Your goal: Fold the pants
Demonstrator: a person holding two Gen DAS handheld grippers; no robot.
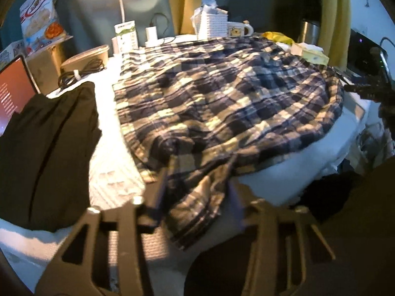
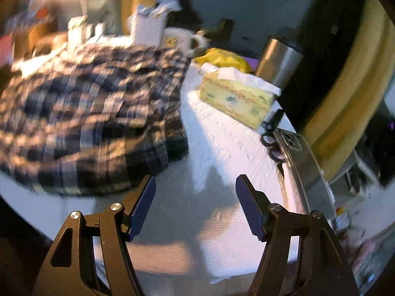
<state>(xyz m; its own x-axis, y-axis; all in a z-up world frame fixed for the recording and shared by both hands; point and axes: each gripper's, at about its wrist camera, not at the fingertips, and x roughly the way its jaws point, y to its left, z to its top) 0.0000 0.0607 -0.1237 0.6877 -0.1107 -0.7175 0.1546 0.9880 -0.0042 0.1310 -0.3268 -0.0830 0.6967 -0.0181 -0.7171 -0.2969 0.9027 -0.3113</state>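
The blue, black and cream plaid pants (image 1: 222,98) lie spread over the white-covered table (image 1: 108,162), with one corner hanging over the near edge. My left gripper (image 1: 195,197) is open, its blurred fingers on either side of that hanging corner. In the right wrist view the pants (image 2: 86,113) lie to the left, blurred. My right gripper (image 2: 195,187) is open and empty over the bare white cover (image 2: 222,153), just right of the pants' edge.
A folded black garment (image 1: 47,153) lies at the left. A lamp, boxes, a bowl with cables (image 1: 84,61), a white basket (image 1: 212,24) and a mug (image 1: 239,28) stand at the back. A tissue box (image 2: 234,98), steel tumbler (image 2: 279,61), scissors and a phone (image 2: 298,157) are at the right.
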